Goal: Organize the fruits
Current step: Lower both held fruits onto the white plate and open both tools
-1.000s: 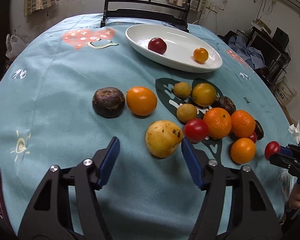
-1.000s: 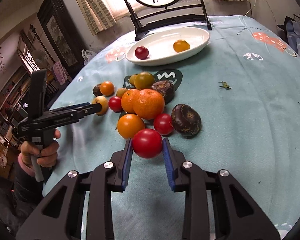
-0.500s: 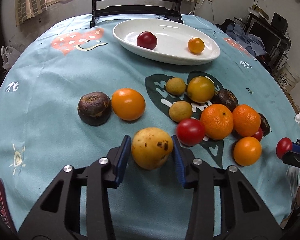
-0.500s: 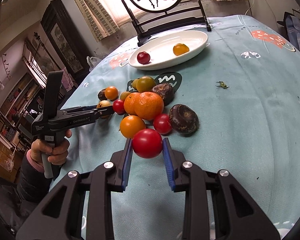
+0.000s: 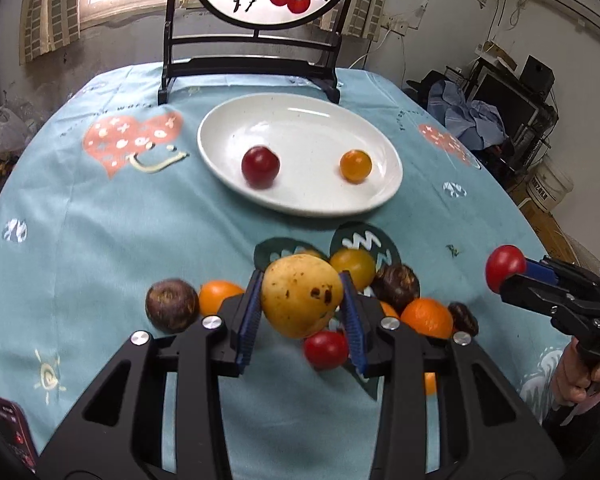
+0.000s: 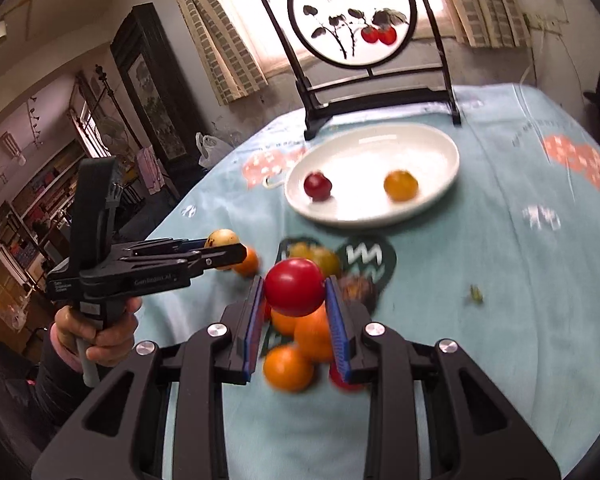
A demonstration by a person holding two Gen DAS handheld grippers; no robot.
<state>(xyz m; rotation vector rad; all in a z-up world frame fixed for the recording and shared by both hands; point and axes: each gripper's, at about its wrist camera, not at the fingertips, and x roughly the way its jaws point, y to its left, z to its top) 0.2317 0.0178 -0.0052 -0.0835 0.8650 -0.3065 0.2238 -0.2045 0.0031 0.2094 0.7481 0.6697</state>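
Note:
My left gripper [image 5: 302,320] is shut on a yellow spotted pear [image 5: 302,295] and holds it above the pile of fruit. My right gripper [image 6: 295,320] is shut on a red tomato [image 6: 295,287], also lifted above the pile; it shows at the right of the left wrist view [image 5: 505,267]. The white oval plate [image 5: 300,120] lies further back with a dark red fruit [image 5: 260,166] and a small orange fruit [image 5: 355,165] in it. The plate also shows in the right wrist view [image 6: 432,140].
On the blue tablecloth [image 5: 100,220] lie oranges [image 5: 426,317], a dark brown fruit [image 5: 171,309], a red tomato [image 5: 326,349] and a yellow-green fruit [image 5: 354,266]. A framed round screen [image 5: 260,8] stands behind the plate. A phone [image 5: 8,428] lies at the front left.
My left gripper closed on the pear and lifted it off the table. My right gripper rose with the tomato. Both views now point more toward the plate.

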